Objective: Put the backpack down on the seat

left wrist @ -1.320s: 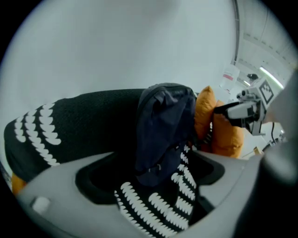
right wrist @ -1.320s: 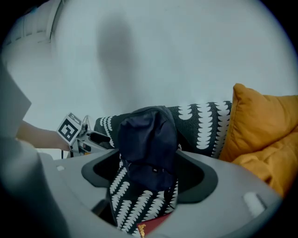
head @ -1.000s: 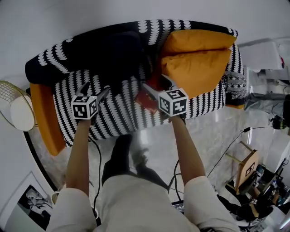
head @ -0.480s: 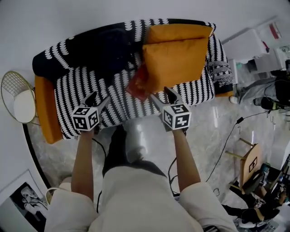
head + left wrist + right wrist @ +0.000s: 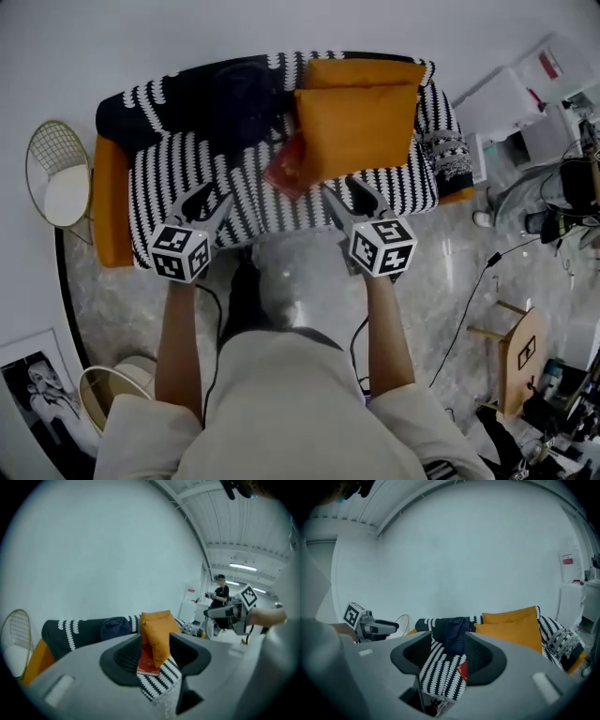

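**A:** ok so where's the backpack right now?

**B:** The dark backpack (image 5: 246, 94) is on the sofa (image 5: 197, 173) seat. It's up at the back edge, a bit left of the middle, just beside the two orange cushions (image 5: 361, 122) that fill the right end. There's also a red book (image 5: 289, 167) on the seat, closer to the front edge and just beside the front cushion.

**A:** and the grippers, either one got hold of it?

**B:** Nope. The left gripper (image 5: 208, 199) and right gripper (image 5: 342, 189) are both out by the sofa's front edge, well apart from the backpack. The jaws on both have just been closing, but they're part-way spread with nothing between them. Through the gaps you just see the sofa further off.
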A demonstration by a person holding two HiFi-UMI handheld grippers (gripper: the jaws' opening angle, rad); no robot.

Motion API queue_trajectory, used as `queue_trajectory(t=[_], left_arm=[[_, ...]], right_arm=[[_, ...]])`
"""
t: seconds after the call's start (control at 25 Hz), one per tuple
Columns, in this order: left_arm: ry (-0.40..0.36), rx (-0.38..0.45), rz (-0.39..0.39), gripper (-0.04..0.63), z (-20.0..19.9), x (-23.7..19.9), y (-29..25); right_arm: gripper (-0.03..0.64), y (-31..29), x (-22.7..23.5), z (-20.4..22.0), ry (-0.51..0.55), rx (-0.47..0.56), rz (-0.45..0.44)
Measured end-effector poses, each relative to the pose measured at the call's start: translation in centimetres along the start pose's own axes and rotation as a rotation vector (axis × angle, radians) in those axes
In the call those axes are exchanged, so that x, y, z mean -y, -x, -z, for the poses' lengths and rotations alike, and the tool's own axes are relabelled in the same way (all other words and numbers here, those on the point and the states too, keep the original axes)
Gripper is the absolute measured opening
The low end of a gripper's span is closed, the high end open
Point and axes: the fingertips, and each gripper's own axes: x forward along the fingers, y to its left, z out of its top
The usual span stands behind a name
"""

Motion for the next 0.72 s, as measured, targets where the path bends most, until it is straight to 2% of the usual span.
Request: queue_trajectory(t=[0.16, 0.36, 0.48, 0.6, 0.72], left_arm=[[-0.047, 0.072, -0.005, 0.16, -2.1, 3.8, 4.4], [-0.138, 0.163, -0.041, 0.116, -4.4, 7.7, 10.4], [-0.149, 0.218, -0.055, 0.086, -5.8, 9.3, 13.7], [-0.166, 0.246, -0.073, 0.052, -6.9, 10.7, 16.3], [-0.218, 0.258, -0.087, 0.026, -7.4, 12.1, 18.7]], right_arm=[[0.21, 4.4, -2.4, -1.7, 0.024, 0.059, -0.015], [0.178, 9.3, -6.5, -3.2, 0.148, 0.087, -0.037], [0.153, 11.9, -9.2, -4.4, 0.196, 0.107, -0.056], [0.127, 14.3, -11.3, -5.4, 0.212, 0.132, -0.069], [0.097, 16.6, -13.4, -6.0, 0.227, 0.169, -0.082]])
